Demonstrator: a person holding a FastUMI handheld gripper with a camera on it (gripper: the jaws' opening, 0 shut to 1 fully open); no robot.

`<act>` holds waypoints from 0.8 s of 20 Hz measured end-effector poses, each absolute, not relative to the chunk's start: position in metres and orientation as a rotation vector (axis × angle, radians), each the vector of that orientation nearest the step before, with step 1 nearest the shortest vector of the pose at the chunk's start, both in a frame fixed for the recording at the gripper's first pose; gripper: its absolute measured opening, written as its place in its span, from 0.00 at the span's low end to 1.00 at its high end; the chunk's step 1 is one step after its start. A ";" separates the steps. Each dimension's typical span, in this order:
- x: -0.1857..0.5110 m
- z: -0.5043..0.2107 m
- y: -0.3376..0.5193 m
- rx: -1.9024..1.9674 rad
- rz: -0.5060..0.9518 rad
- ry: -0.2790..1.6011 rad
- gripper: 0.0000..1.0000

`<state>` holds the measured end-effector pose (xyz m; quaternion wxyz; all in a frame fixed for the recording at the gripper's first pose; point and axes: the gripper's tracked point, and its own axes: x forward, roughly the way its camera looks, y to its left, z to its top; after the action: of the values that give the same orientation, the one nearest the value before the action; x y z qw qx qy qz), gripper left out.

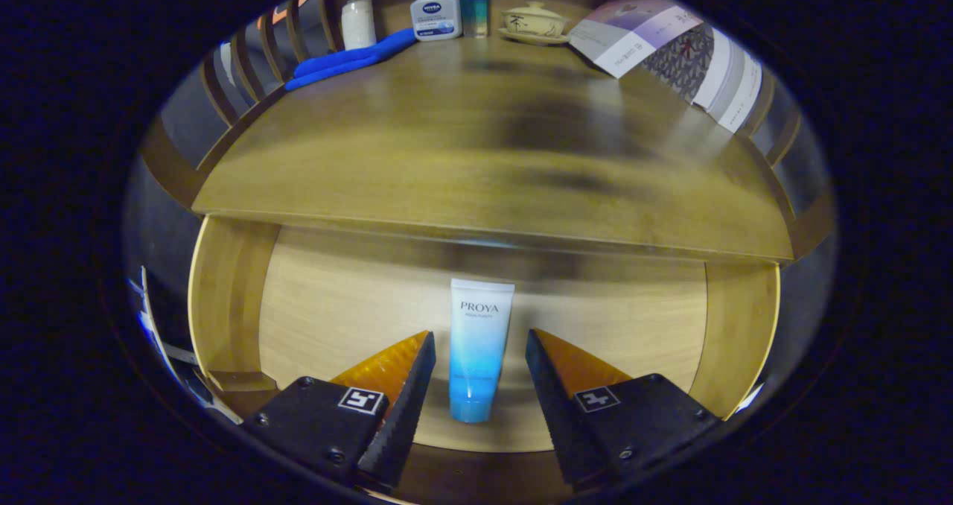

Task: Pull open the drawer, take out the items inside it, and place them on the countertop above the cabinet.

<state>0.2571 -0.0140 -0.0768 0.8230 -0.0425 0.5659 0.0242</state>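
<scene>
The wooden drawer point(231, 296) stands pulled open below the countertop point(476, 162). On its pale floor lies a white-and-blue tube point(476, 348), cap end toward me. My gripper point(480, 345) is open above the drawer, its orange-and-black fingers point(406, 371) on either side of the tube with a gap to each. Neither finger touches the tube.
At the back of the countertop stand a white pump bottle point(358, 18), a white-and-blue bottle point(435, 15), a blue jar point(474, 6) and a lidded cup on a saucer point(534, 22). A blue cloth point(346, 59) lies at the back left, papers point(670, 51) at the back right.
</scene>
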 end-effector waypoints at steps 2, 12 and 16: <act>0.251 -0.082 -0.013 -0.099 0.044 1.234 0.76; 0.237 -0.098 -0.011 -0.104 0.055 1.317 0.48; 0.232 -0.089 -0.016 -0.105 0.065 1.290 0.46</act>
<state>0.2316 -0.0157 -0.0887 0.7974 -0.0488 0.6007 0.0300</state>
